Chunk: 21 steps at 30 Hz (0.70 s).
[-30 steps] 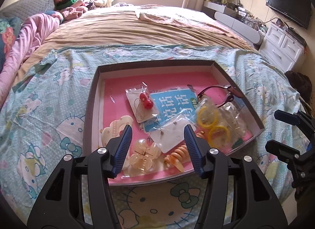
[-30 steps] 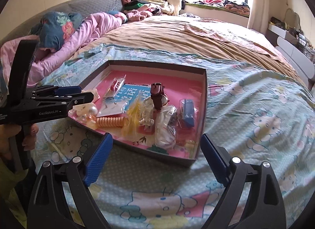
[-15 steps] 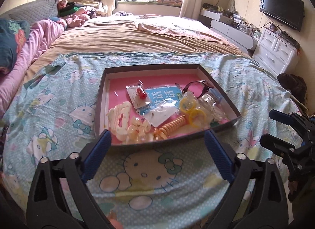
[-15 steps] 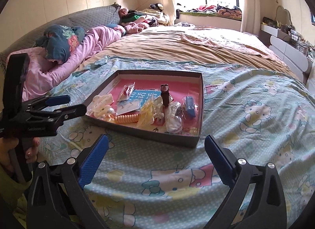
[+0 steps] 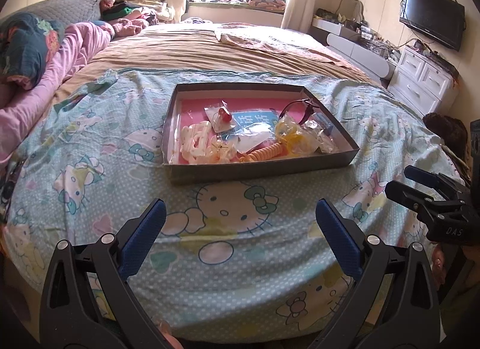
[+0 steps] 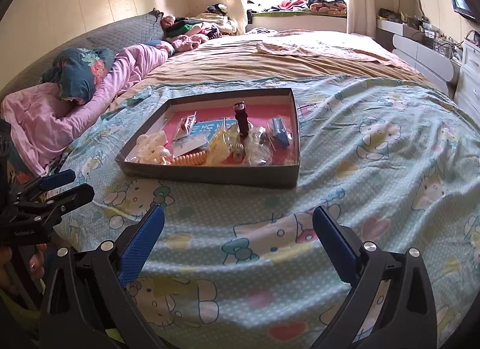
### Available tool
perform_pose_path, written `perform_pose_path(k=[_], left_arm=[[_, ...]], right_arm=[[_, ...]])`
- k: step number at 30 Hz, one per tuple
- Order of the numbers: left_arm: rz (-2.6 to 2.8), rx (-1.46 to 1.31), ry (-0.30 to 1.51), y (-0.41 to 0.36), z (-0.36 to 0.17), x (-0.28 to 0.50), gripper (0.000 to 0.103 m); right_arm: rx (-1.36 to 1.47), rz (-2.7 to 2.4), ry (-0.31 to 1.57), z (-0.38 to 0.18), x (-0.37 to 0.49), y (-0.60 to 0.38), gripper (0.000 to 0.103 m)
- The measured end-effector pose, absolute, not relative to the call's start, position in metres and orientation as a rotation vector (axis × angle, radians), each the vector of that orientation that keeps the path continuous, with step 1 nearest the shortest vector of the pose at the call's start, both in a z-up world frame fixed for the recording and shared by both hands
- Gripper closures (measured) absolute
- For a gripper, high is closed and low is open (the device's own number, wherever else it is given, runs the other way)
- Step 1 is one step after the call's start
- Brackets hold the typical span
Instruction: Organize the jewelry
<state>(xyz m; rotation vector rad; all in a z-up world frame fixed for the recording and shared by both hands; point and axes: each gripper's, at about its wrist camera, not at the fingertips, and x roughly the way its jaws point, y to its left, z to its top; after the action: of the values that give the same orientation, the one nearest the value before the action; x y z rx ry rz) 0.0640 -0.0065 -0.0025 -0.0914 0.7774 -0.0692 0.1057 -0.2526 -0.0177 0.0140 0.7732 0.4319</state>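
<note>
— Pink lining shows through the clutter in the box (image 5: pixel 261 166), which sits on the cartoon-cat sheet (image 5: pixel 225 217). What has changed around it?

— Both tools have drawn back. A second ago the left gripper (image 5: pixel 240 238) hung over the near edge of the box, half closed over the clear hair clip (image 5: pixel 220 149). Now it is back over bare sheet, its jaws have just been opening, and nothing lies between them.

— And the other one?

— The right gripper (image 6: pixel 238 241) is spread wide too, empty, and well apart from the box. With both pulled away and nothing carried, the sorting looks finished, or at least paused.

— What does the box hold?

— A white clip (image 5: pixel 195 140) at the left, an orange coil tie (image 5: pixel 264 152) at the front, yellow rings in a bag (image 5: pixel 292 139), a small bag with red beads (image 5: pixel 223 115), a blue card (image 5: pixel 255 118) and a dark watch (image 6: pixel 242 118) standing toward the back. Everything lies inside the walls; nothing rests on the sheet.
</note>
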Motion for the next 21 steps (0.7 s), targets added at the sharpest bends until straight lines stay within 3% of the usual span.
perform_pose_path(k=[21], left_arm=[[-0.075,-0.104,0.757,-0.0081,0.0014,0.0545,0.010]], right_arm=[[0.004,0.447,0.765,-0.0158,0.0965,-0.2484,0.005]])
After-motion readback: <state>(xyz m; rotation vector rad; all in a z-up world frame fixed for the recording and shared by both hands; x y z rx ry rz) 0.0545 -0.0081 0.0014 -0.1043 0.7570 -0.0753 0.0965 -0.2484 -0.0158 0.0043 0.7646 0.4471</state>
